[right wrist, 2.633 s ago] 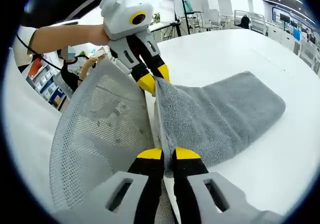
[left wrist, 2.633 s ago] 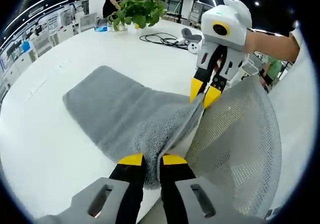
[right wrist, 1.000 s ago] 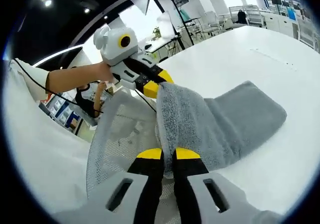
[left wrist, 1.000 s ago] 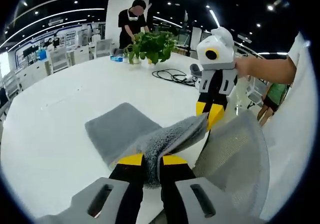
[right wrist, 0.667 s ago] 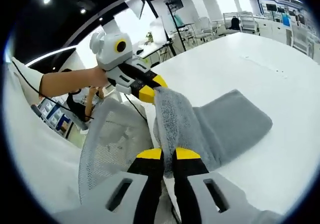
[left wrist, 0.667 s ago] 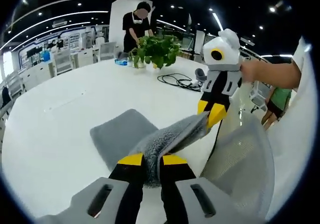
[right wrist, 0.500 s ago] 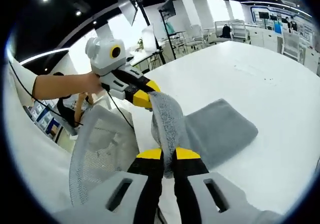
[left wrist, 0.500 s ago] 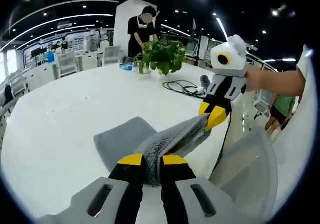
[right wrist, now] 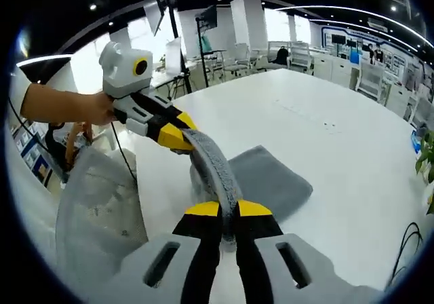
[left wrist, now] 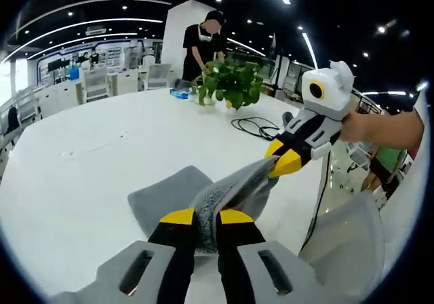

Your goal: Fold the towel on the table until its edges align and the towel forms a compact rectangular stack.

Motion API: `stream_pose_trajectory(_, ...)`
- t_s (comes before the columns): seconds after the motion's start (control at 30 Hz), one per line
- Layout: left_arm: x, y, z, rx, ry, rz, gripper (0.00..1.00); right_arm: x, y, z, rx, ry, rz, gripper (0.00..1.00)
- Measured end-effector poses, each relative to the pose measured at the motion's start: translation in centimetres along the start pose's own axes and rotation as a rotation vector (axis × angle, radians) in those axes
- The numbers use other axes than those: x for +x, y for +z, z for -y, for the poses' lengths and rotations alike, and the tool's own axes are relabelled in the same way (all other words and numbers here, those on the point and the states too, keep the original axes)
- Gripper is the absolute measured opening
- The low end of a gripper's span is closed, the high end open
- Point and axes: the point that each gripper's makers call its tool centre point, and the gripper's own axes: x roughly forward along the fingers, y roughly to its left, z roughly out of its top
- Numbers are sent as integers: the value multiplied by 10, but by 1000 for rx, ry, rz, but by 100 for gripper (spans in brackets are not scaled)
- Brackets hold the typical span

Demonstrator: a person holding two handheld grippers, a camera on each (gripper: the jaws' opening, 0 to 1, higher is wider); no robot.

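Note:
A grey towel [left wrist: 166, 192] lies partly on the white table [left wrist: 81, 175]; its near edge is lifted off the surface and stretched in the air between the two grippers. My left gripper [left wrist: 207, 218] is shut on one corner of that raised edge. The right gripper [left wrist: 287, 159] comes in from the right, shut on the other corner. In the right gripper view, my right gripper [right wrist: 228, 212] clamps the towel [right wrist: 271, 178], whose raised edge arches up to the left gripper [right wrist: 171, 136], held by a hand. The far half rests flat on the table [right wrist: 325, 114].
A grey mesh chair back [left wrist: 342, 246] [right wrist: 95, 209] stands at the table's near edge. A potted plant [left wrist: 230, 83], a black cable [left wrist: 261, 124] and a standing person [left wrist: 207, 43] are at the far side. Wide bare tabletop surrounds the towel.
Both grippers have raised the towel's near edge higher and carried it away from the chair, over the table. Less of the towel lies flat now. Both stay shut on their corners.

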Motion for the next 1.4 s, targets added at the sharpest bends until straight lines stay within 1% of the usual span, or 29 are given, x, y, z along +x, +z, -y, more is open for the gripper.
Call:
stream_pose_trajectory(0.1,4,-1,-7,-11,3,-5,10,7,2,7,-32,-28,-12,4)
stream_pose_trajectory(0.13,7,-1,-12,-21,4,-7,10,11,3,12,-51,-45,-19,4)
stream_pose_trajectory(0.27,13,-1,-20,-27,2,-13,10,20,7,26,-85,-84,-24,5)
stream_pose_trajectory(0.47,24,-2,-35,-33,1,-21,10,33,11,42,-91,-114,-23,5)
stream_pose_trajectory(0.6,32,-6,-44,-23,4,-29,10,44,9,52,-114,-139,-35,5)
stream_pose_trajectory(0.7,39,-9,-51,-21,6,-34,10,51,8,60,-116,-156,-43,5)
stream_pose_trajectory(1.03,56,-9,-71,-34,11,-34,11,71,5,83,-140,-173,-57,5)
stream_pose_trajectory(1.2,70,-18,-82,-38,21,-50,11,86,-1,94,-145,-171,-75,6)
stream_pose_trajectory(1.33,76,-20,-89,-35,30,-56,11,97,-5,103,-156,-177,-93,6)
stream_pose_trajectory(1.4,79,-21,-93,-37,35,-60,11,100,-6,103,-159,-176,-103,6)
